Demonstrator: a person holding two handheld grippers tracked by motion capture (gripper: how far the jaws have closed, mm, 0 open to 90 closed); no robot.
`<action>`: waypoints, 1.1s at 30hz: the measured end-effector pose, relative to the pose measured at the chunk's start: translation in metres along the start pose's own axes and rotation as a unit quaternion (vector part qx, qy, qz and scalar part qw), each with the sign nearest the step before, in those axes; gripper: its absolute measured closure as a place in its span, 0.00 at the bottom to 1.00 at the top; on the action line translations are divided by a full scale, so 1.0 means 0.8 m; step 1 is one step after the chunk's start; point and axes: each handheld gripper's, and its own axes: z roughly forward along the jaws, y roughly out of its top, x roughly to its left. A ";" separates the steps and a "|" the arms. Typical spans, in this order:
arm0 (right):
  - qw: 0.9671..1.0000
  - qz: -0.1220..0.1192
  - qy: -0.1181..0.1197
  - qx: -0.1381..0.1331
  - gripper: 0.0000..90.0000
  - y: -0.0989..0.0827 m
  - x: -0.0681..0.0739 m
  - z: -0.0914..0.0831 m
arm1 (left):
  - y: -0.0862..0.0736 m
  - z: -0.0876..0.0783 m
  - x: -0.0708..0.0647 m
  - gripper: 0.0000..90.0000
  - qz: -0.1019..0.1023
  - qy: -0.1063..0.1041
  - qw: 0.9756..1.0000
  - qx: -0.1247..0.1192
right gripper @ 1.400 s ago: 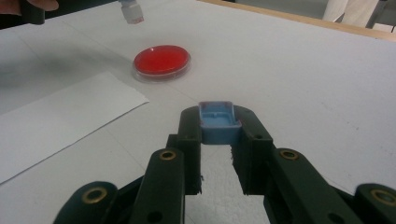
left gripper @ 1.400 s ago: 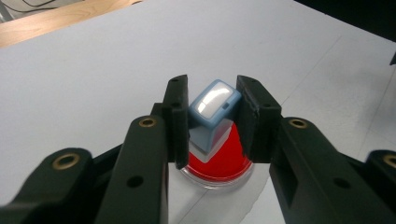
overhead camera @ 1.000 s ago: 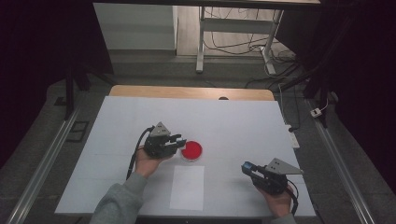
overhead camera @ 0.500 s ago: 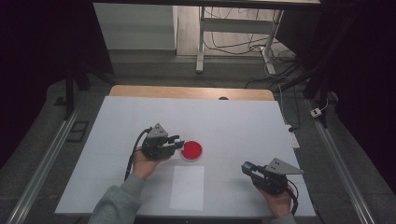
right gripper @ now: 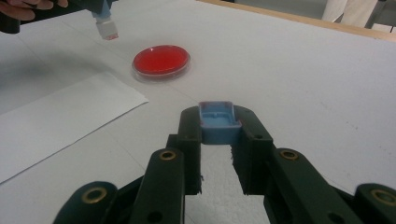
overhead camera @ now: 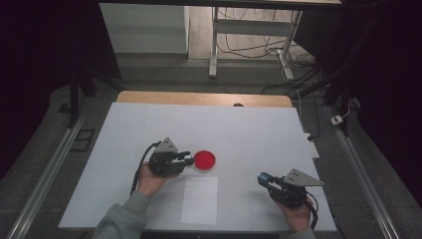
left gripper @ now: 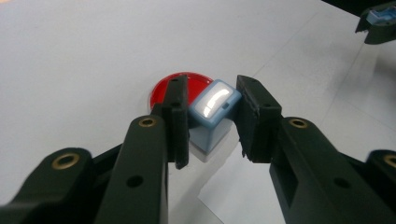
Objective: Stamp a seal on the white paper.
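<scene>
1. Since the earlier frames little has shifted: the left gripper (overhead camera: 185,160) is staying at the red dish's left edge, perhaps a touch closer to it, and the right gripper (overhead camera: 263,179) is keeping its place near the table's front right.
2. The left gripper's pads (left gripper: 180,116) are pressing from both sides on a small pale-blue block (left gripper: 212,112) with a glossy whitish top face; the jaws are clamped on it, and the block is sitting tilted between them.
3. In the right gripper view that block (right gripper: 107,25) is hanging clear of the table, a reddish face pointing down, just left of the dish.
4. The right gripper's (right gripper: 217,126) fingers (right gripper: 189,135) are gripping a blue cap (right gripper: 215,122), a shallow open tray shape with its hollow side facing up, held at the very fingertips above the white surface.
5. The red dish (overhead camera: 204,160), a round shallow clear dish filled with red, is lying flat on the table just beyond the left fingertips; in the left gripper view the dish (left gripper: 163,91) is showing behind the block, partly hidden by the left jaw.
6. A white sheet of paper (overhead camera: 199,199) is lying flat in front of the dish, between the two hands; whether its far edge is touching the dish is hard to judge.
7. The white table (overhead camera: 249,129) is carrying all of this, and the two grippers are staying well apart.
</scene>
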 end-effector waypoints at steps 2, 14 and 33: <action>1.000 0.000 0.000 0.001 0.82 0.000 0.000 0.000 | 0.000 -0.002 -0.002 0.74 0.002 -0.003 1.000 -0.002; 1.000 -0.001 -0.001 0.002 0.82 0.000 0.001 0.001 | -0.002 -0.012 -0.020 0.74 0.018 -0.026 0.999 0.003; 1.000 0.000 -0.001 0.003 0.82 0.000 0.000 0.000 | -0.015 -0.011 -0.049 0.74 0.046 -0.067 0.997 0.010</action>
